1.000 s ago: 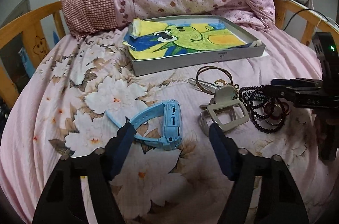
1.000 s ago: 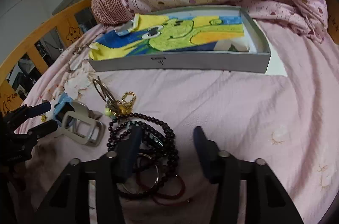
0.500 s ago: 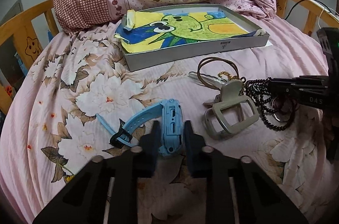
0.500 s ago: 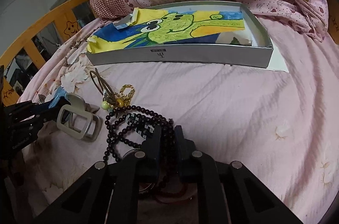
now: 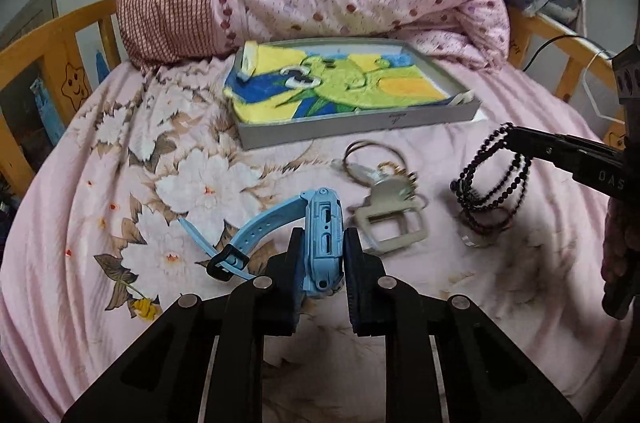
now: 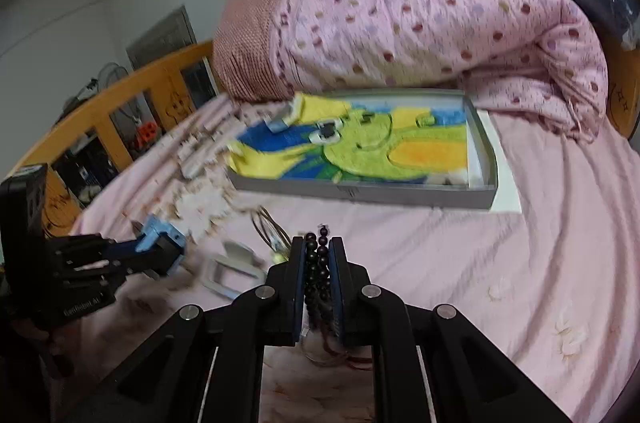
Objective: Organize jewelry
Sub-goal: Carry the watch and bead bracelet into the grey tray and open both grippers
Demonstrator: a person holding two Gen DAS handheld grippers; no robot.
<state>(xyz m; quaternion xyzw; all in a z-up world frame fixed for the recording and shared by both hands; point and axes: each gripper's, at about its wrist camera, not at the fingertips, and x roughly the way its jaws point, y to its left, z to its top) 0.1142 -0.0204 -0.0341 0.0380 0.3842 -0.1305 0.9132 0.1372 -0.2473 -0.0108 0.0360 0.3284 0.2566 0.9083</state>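
Now clamped: left gripper (image 5: 324, 255) on blue watch (image 5: 323, 239), right gripper (image 6: 317, 275) on bead strand (image 6: 316, 279) (dangling loops), presumably bound for the far tray (image 5: 360, 129).

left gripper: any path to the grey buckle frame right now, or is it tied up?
Probably not as things stand. The left gripper is shut on the blue watch, so its fingers are occupied. The grey buckle frame lies uncovered on the bedspread just beside it; nothing else blocks it.
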